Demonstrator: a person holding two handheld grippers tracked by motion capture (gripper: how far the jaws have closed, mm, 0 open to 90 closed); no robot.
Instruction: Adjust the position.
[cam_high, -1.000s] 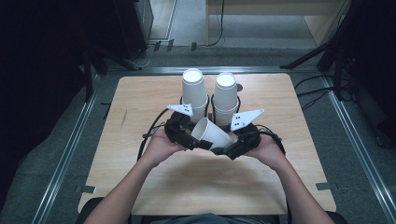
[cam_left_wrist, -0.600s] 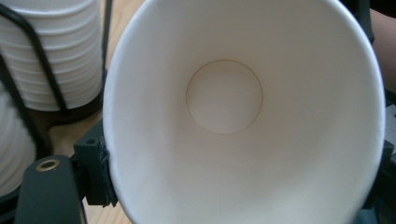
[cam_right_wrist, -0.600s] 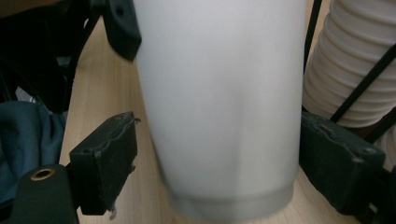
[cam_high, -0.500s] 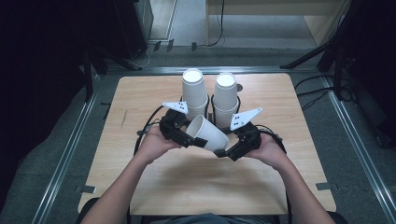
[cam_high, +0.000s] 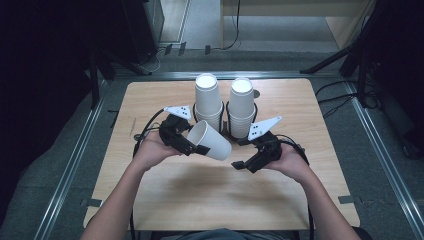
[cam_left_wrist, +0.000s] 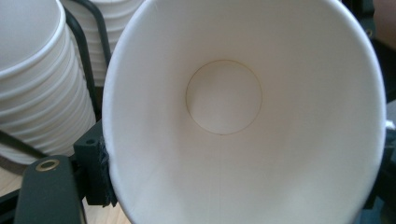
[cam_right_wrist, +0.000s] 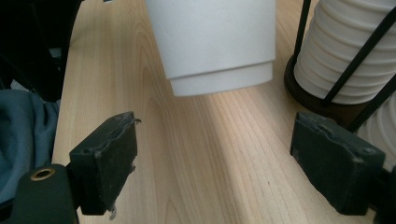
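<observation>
Freed from my right gripper (cam_high: 239, 164), whose jaws have just opened and now stand apart and empty, the cup (cam_high: 210, 140) rides clamped at its rim in my left gripper (cam_high: 196, 148), probably headed for a stack (cam_high: 208, 100) beyond it.

Two stacks of white cups (cam_high: 208, 100) in wire holders (cam_high: 227, 120) on wooden table (cam_high: 200, 200).

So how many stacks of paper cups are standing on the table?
2. The left stack and the right stack stand side by side in wire holders at the table's far middle. One loose cup is held in the left gripper, apart from them.
</observation>
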